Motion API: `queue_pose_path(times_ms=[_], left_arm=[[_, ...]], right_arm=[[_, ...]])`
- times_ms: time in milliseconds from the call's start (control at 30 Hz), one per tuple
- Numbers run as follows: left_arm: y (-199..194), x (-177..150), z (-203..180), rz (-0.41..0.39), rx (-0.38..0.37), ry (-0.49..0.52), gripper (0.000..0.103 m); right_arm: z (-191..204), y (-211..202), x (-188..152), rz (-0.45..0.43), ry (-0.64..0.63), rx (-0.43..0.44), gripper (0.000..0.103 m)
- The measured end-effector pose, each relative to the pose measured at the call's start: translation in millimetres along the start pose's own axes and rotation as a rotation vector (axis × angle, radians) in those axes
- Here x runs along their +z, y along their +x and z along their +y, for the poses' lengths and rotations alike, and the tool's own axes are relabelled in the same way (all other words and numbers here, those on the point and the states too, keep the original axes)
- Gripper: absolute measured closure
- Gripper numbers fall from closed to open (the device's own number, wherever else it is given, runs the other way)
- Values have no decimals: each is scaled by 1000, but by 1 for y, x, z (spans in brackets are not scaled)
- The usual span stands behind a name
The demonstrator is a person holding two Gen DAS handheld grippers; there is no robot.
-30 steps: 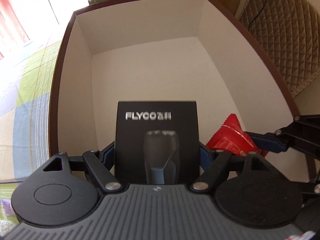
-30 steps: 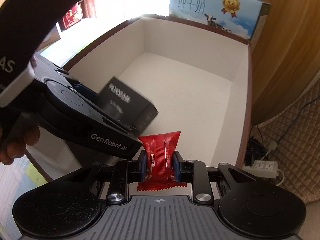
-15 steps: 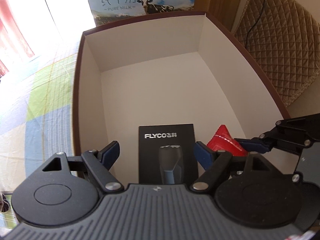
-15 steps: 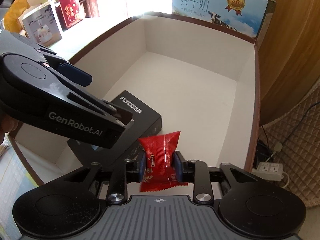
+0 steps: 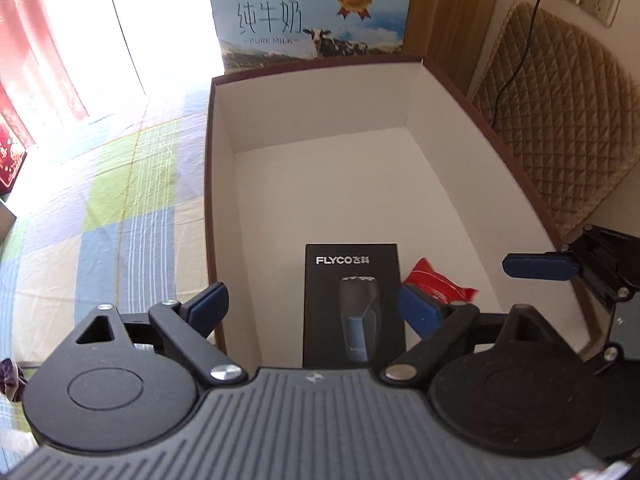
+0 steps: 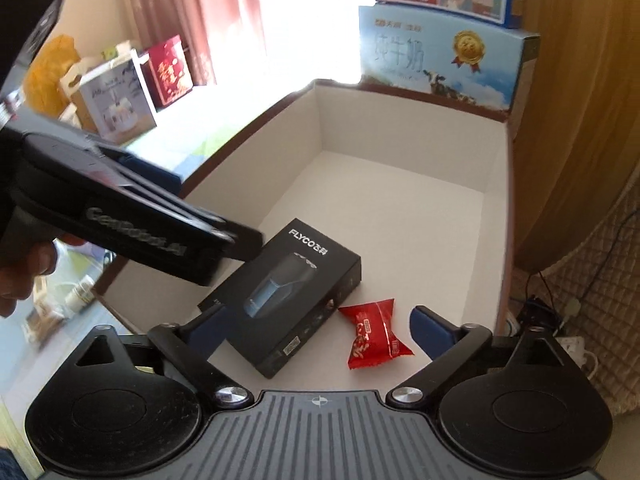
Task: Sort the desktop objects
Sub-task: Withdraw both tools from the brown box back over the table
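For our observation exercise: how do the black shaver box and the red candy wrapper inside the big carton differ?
The black shaver box is rigid, rectangular and much larger; the red candy wrapper is small, soft and crinkled, with flared ends. The box is black with a shaver picture and FLYCO lettering; the wrapper is bright red. Both lie side by side on the white carton floor, free of both tongs.

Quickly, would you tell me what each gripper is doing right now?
Left gripper: open, holding nothing; FLYCO shaver box lies below in the storage box.
Right gripper: open, empty; red candy lies released.
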State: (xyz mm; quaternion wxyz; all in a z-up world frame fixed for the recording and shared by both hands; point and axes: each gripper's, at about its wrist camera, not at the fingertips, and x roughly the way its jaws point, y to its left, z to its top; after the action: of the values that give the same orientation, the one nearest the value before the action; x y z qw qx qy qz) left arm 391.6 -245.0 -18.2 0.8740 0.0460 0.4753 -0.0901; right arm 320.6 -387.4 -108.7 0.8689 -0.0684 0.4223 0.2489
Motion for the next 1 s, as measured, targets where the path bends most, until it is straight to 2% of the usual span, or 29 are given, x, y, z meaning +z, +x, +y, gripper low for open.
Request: queue_pose_path(times_ms=[133, 533, 1000], left_arm=[[-21, -9, 4, -29, 16, -14, 11], [-73, -45, 20, -72, 49, -88, 10], [-114, -85, 29, -97, 69, -116, 10]], right_arm=[[4, -14, -3, -23, 35, -8, 2], [12, -46, -19, -67, 149, -33, 2], [40, -75, -33, -117, 160, -17, 2]])
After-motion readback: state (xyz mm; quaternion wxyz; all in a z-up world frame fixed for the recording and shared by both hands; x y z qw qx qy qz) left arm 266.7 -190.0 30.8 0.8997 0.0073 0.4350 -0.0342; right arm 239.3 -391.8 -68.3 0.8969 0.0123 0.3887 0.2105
